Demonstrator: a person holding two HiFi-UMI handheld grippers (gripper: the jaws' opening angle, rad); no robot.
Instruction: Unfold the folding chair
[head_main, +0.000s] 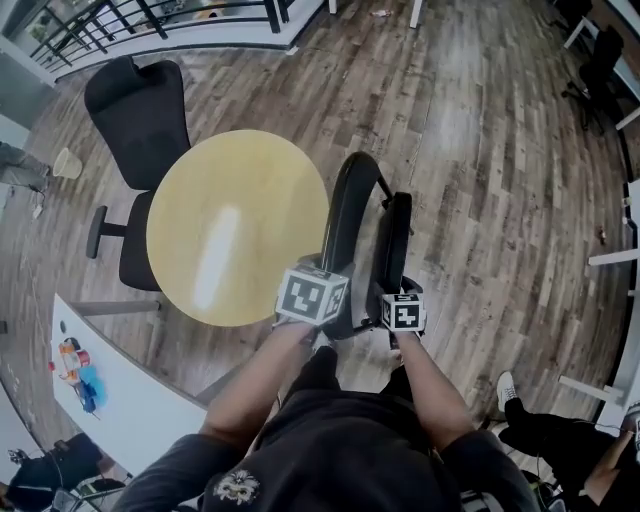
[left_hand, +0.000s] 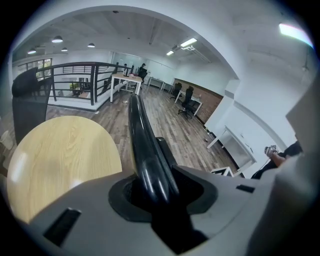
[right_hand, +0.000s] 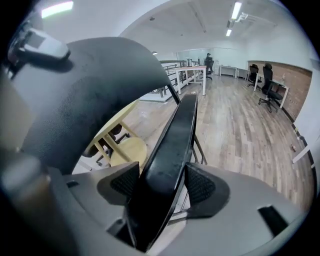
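Observation:
The black folding chair (head_main: 345, 215) stands on edge, folded, right beside the round table. My left gripper (head_main: 328, 290) is clamped on its curved back tube (left_hand: 142, 135), which runs straight out between the jaws in the left gripper view (left_hand: 155, 187). To its right, my right gripper (head_main: 396, 288) grips the flat seat panel (head_main: 393, 245). In the right gripper view both ribbed pads (right_hand: 201, 186) sit against the panel (right_hand: 175, 140), with the gripper (right_hand: 162, 185) shut on it. The dark backrest (right_hand: 100, 90) fills the upper left of that view.
The yellow round table (head_main: 235, 225) touches the chair's left side. A black office chair (head_main: 140, 110) stands behind the table. A white desk (head_main: 130, 400) lies at lower left, a railing (head_main: 130, 25) at the back, and a person's legs (head_main: 530, 425) at lower right. Wooden floor (head_main: 500, 180) lies to the right.

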